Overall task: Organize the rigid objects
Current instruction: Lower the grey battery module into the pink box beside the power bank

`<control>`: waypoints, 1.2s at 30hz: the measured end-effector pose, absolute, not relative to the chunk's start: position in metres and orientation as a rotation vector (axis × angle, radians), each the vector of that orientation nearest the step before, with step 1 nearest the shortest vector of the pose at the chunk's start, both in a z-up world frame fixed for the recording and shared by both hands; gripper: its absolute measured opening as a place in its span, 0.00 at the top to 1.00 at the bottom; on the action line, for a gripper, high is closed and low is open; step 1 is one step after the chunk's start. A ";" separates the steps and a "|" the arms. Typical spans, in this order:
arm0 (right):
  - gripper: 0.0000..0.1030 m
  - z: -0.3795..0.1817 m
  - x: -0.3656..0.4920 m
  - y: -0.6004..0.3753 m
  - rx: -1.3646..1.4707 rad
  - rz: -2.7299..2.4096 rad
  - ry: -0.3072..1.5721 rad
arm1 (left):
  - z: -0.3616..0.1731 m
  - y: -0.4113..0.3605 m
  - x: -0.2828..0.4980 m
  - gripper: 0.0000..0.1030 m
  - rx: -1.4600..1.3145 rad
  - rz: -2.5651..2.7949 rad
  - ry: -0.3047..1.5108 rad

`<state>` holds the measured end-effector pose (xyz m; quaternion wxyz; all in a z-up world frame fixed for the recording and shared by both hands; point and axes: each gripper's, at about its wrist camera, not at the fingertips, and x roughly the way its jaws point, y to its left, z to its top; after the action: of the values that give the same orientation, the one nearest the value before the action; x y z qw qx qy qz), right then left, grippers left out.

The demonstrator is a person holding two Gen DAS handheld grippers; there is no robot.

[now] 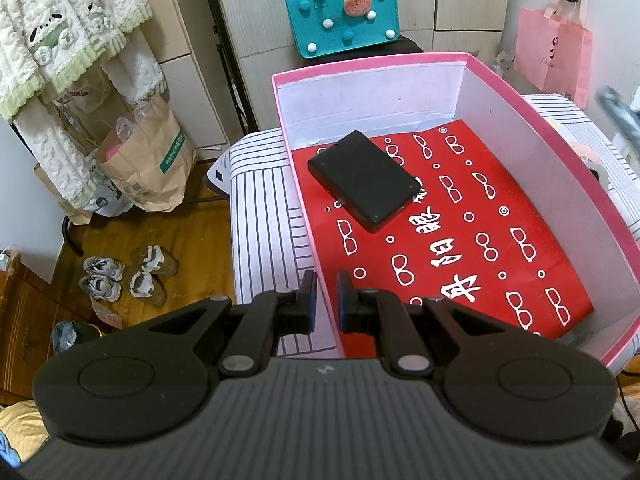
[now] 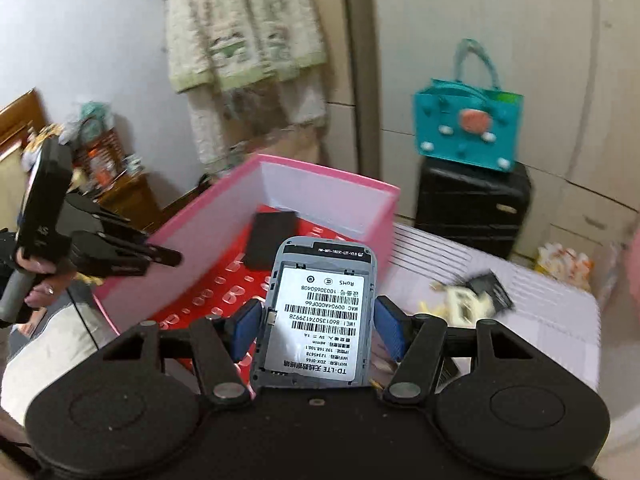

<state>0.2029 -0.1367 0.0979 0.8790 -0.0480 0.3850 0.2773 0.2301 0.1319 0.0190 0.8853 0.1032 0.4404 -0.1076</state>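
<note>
Left gripper [image 1: 326, 300]: pressed together on nothing, hovering at the near left corner of the pink box [image 1: 592, 184]; in the right wrist view a person's hand [image 2: 38, 276] holds it by the handle.
Black case [image 1: 364, 180]: 1 flat item already lying in the box on the red printed sheet [image 1: 460, 240], toward the far left.
Right gripper [image 2: 316, 330]: blue pads [image 2: 390, 330] pinching a grey pocket router [image 2: 318, 312] by its 2 long edges, label side up, above the box's near edge.
Doing it well: I would carry it over the bare red area beside the black case, lower it flat, then let go, so it does not land on the case.
Striped cloth [image 2: 520, 292]: small black and pale items [image 2: 476, 296] lie right of the box, too blurred to name.
Hard to make out: the router's underside; the box's near right corner, cut off.
</note>
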 end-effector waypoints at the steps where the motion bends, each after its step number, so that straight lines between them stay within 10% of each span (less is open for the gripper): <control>1: 0.35 0.097 0.209 -0.128 -0.119 0.591 0.804 | 0.019 0.132 0.230 0.91 0.213 -0.225 0.916; 25: 0.37 0.014 0.333 0.026 -0.427 0.403 0.988 | 0.020 0.143 0.234 0.89 0.157 -0.273 0.936; 36: 0.29 0.099 0.272 -0.009 -0.110 0.504 0.775 | 0.019 0.143 0.239 0.89 0.129 -0.272 0.950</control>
<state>0.2723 -0.0094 0.0990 0.8937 -0.0528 0.3735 0.2429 0.2394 0.1434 0.0192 0.8785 0.0619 0.4554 -0.1305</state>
